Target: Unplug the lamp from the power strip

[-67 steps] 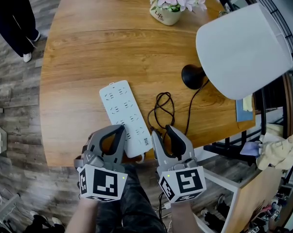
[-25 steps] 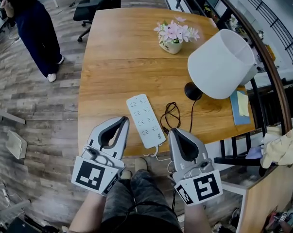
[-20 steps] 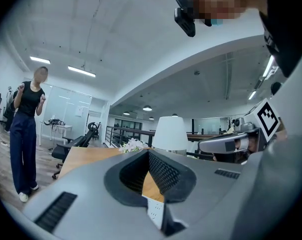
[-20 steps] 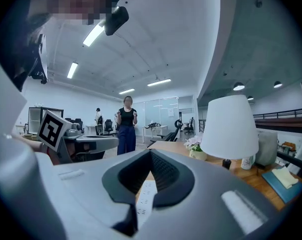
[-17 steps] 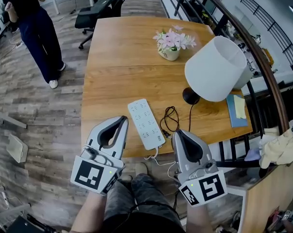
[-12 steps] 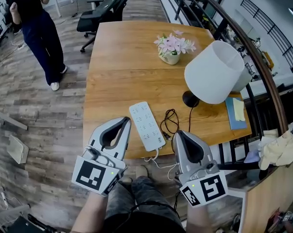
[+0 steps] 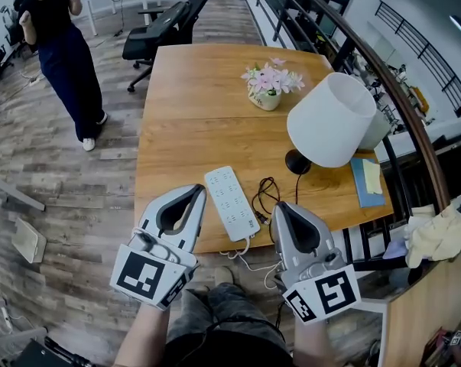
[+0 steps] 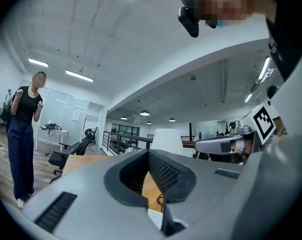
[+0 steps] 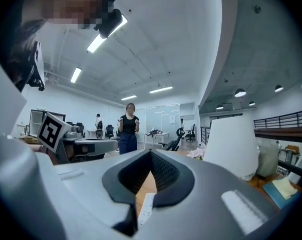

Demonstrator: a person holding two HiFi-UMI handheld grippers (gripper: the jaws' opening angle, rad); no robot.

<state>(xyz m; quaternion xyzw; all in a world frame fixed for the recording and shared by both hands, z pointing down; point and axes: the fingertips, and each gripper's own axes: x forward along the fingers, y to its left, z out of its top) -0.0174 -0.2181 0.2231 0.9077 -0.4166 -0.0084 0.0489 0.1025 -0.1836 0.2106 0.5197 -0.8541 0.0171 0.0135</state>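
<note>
Left tongs (image 7: 186, 197): jaws closed tip to tip, nothing held. The ribbed dark pads enclose only a teardrop-shaped gap.

Right tongs (image 7: 282, 211): same condition, jaws fully together and empty.

Both pairs are held level off the near edge of the table (image 7: 207, 90), clear of its surface.

The power strip (image 7: 232, 202) lies between the two tongs and beyond them, at 1 o'clock from the left tips and 11 o'clock from the right tips, touching neither. It is a flat white plastic bar with rounded corners and rows of sockets, set slightly askew, its near end at the table edge.

The lamp (image 7: 331, 119) stands at 1 o'clock from the right tongs, well apart. It has a smooth white tapered drum shade over a small round black base.

Its thin black cord (image 7: 265, 197) lies in a loose loop just beside the strip, at 3 o'clock from it. The plug end appears to rest on the wood rather than in a socket, though the view is too small to confirm.

The table is warm, grained wood with a rounded outline.
</note>
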